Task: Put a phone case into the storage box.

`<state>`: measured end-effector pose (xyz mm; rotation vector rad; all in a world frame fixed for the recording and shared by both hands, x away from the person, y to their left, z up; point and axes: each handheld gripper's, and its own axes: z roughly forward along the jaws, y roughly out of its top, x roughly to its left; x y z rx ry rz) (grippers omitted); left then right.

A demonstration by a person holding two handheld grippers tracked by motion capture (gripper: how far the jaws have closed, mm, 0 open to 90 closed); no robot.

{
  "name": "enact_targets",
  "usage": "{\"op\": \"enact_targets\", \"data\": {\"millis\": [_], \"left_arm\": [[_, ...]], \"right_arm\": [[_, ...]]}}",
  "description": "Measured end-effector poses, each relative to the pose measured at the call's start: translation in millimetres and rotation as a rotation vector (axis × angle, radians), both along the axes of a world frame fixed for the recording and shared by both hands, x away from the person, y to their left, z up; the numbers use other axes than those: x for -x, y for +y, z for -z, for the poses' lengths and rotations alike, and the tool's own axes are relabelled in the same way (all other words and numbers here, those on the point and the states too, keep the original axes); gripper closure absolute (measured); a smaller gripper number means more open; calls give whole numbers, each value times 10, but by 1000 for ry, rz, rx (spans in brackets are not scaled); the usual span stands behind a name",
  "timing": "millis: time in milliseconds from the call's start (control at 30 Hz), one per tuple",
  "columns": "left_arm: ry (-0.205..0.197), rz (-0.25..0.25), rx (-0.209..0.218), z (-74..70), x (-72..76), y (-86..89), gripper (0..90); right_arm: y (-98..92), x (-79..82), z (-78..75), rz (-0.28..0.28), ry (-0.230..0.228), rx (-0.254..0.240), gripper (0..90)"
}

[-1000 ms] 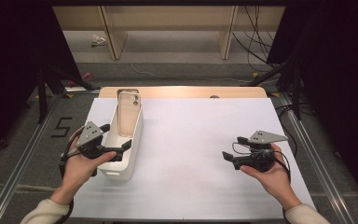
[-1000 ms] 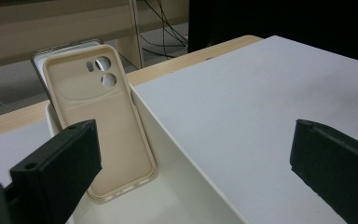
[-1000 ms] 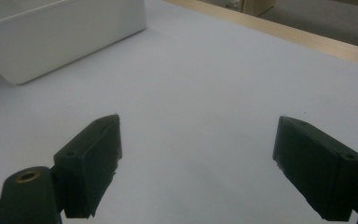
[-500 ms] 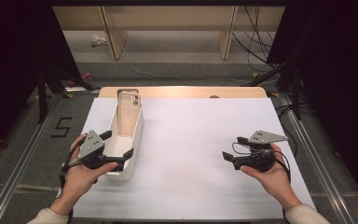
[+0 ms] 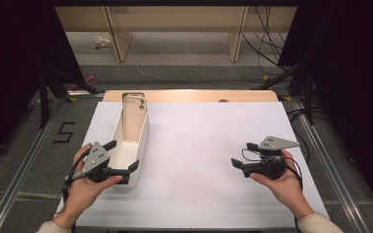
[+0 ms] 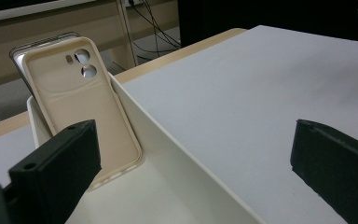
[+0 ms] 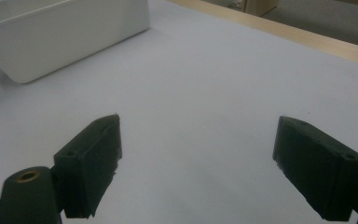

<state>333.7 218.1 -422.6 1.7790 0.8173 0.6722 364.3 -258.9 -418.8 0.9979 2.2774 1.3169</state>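
On the matte white table, both tongs gape; left tongs straddle the smooth rectangular tray's wall.

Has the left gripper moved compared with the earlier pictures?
Yes. In the high view the left gripper has drawn back toward the person along the white tray, from about its middle to its near end; the tray kept its place.
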Motion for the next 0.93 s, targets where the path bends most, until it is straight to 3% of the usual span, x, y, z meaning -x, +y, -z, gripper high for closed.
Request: {"op": "enact_targets", "data": {"millis": [567, 933], "left_arm": [[-12, -1, -8, -4, 2, 0, 14], [-13, 4, -10, 5, 18, -43, 15]], "right_arm": [[-101, 121, -10, 15, 5, -16, 161], [-99, 119, 0, 17, 10, -18, 161]]}}
